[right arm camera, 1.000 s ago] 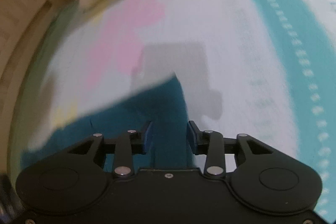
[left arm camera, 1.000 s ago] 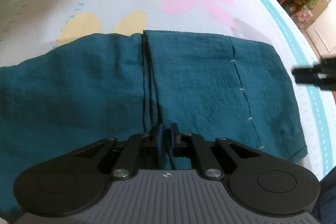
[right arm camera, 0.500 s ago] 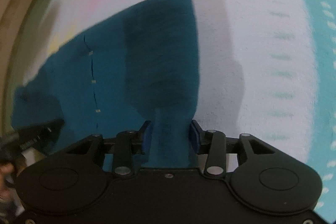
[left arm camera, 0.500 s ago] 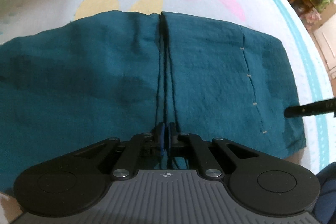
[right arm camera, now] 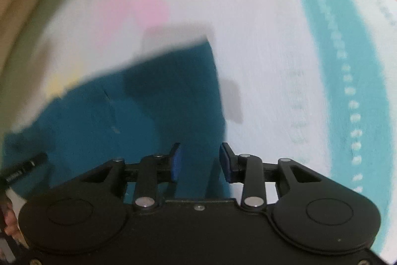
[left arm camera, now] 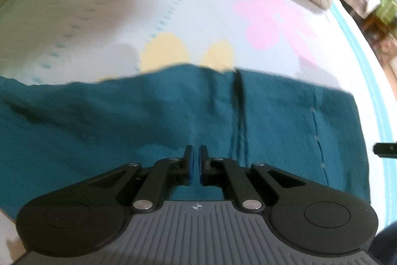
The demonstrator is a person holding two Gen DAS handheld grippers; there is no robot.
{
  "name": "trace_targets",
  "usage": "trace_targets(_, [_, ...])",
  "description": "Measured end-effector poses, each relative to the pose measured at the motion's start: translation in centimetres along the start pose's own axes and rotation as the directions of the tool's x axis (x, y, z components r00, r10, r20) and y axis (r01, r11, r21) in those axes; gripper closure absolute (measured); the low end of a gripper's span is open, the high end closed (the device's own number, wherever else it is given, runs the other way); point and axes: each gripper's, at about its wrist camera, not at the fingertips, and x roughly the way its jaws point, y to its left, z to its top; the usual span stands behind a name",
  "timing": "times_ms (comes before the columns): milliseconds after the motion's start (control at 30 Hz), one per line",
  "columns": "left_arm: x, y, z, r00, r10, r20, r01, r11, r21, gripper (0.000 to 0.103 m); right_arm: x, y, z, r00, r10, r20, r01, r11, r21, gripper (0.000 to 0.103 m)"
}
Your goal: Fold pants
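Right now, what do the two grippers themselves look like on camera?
Both are black linkage grippers with silver pivot pins, round side housings and blue finger pads. The left gripper has a ribbed grey body bearing a small crosshair mark; the right gripper has a plain black body. No cables visible.

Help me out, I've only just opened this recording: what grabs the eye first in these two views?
The teal pants dominate, spread flat across the near half of the flowered bedsheet, with a dark fold line running through them. Next come the black tools: the left gripper low over the cloth with only a narrow gap between its fingers, and the right gripper open above the pants' right edge. A pink flower print stands out beyond the pants.
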Motion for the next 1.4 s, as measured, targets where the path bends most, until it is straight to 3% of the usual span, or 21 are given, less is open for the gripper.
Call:
trace_targets(100, [-0.6,1.0,1.2,1.0,0.004,0.022,-0.003,0.999,-0.035,0.099,-0.9,3.3,-0.7,0.996,0.06,0.059,-0.057,0.997,-0.056,0.052])
trace_targets(233, [-2.7,2.6,2.2,0.996,0.032,0.08,-0.028,0.998,-0.052,0.099,-0.4,8.1,-2.2,0.979,0.201,0.046,-0.193,0.972,-0.133,0.052])
trace_targets(433, [-4.8,5.2,3.0,0.991,0.069,0.112,-0.058,0.994,-0.096,0.098,2.8,15.0,-4.2,0.965,0.262,0.028,-0.249,0.941,-0.23,0.052])
trace_targets(567, [-4.6,6.1,3.0,0.992,0.061,0.11,-0.046,0.99,-0.133,0.098,5.7,18.0,-3.9,0.975,0.216,0.044,-0.197,0.943,-0.27,0.05])
trace_targets(700, [-3.2,6.2,3.2,0.998,0.009,0.062,-0.001,0.991,-0.132,0.098,7.3,19.4,-5.3,0.991,0.132,0.032,-0.117,0.949,-0.293,0.049])
trace_targets(767, [-3.0,6.0,3.5,0.998,-0.011,0.065,0.019,0.992,-0.125,0.098,7.8,19.7,-6.3,0.995,0.086,0.045,-0.068,0.951,-0.302,0.043])
trace_targets(967, [-2.3,6.5,3.7,0.997,-0.042,0.066,0.051,0.989,-0.138,0.098,9.1,20.2,-9.4,0.991,-0.072,0.109,0.108,0.925,-0.364,0.036])
trace_targets(1033, [-2.0,6.7,3.6,0.998,-0.044,0.054,0.051,0.989,-0.139,0.098,9.3,20.1,-10.1,0.987,-0.077,0.141,0.126,0.915,-0.384,0.037])
trace_targets(1100, [-1.9,6.5,3.7,0.998,-0.047,0.047,0.053,0.989,-0.139,0.098,8.8,19.3,-10.3,0.986,-0.071,0.152,0.124,0.916,-0.381,0.039])
trace_targets(1133, [-1.9,6.4,3.7,0.997,-0.054,0.047,0.06,0.989,-0.137,0.098,8.8,19.0,-10.3,0.986,-0.063,0.154,0.117,0.92,-0.374,0.045])
trace_targets(1200, [-2.0,6.0,3.8,0.997,-0.064,0.053,0.07,0.99,-0.126,0.098,8.1,18.3,-10.0,0.989,-0.031,0.142,0.08,0.931,-0.356,0.06])
trace_targets(1267, [-2.1,5.5,3.7,0.996,-0.063,0.056,0.068,0.993,-0.101,0.098,7.4,17.6,-9.6,0.991,-0.007,0.136,0.052,0.943,-0.33,0.085])
trace_targets(1400, [-1.9,4.8,3.5,0.997,-0.06,0.044,0.063,0.996,-0.068,0.098,6.9,16.7,-9.2,0.991,0.046,0.126,-0.01,0.963,-0.268,0.089])
